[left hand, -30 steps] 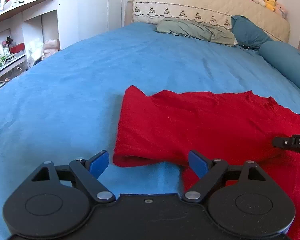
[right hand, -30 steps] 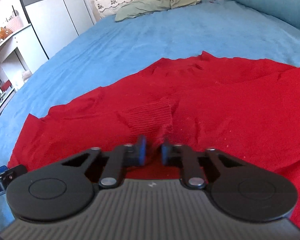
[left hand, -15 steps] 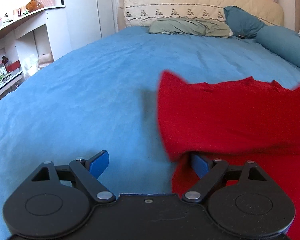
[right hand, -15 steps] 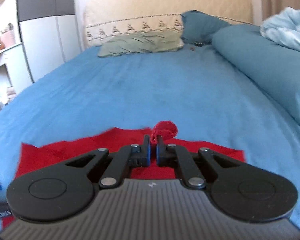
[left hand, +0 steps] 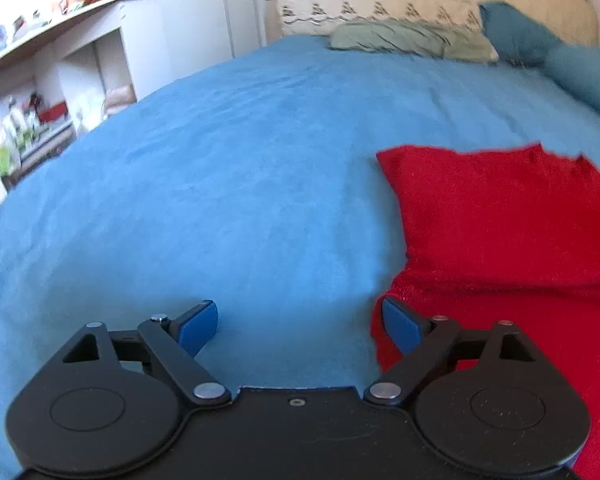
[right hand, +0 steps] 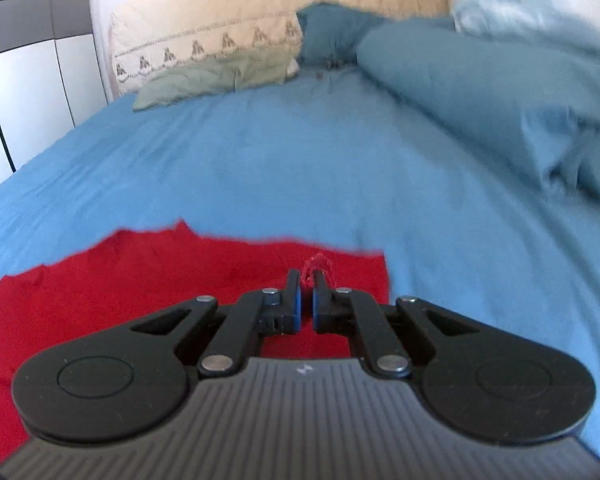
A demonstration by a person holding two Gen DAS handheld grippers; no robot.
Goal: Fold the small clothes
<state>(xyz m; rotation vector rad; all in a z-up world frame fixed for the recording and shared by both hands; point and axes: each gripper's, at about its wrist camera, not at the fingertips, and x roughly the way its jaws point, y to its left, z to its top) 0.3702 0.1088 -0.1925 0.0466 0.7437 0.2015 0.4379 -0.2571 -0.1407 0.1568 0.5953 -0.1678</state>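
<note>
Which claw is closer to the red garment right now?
Right. The right claw is shut on the red garment; the left claw is open beside its edge.

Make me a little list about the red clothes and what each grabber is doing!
garment: red knit garment lying on the blue bedsheet, partly folded over itself
left gripper: open, empty, over the sheet at the garment's left edge
right gripper: shut on a pinch of red fabric
behind: green pillow, teal bolster
</note>
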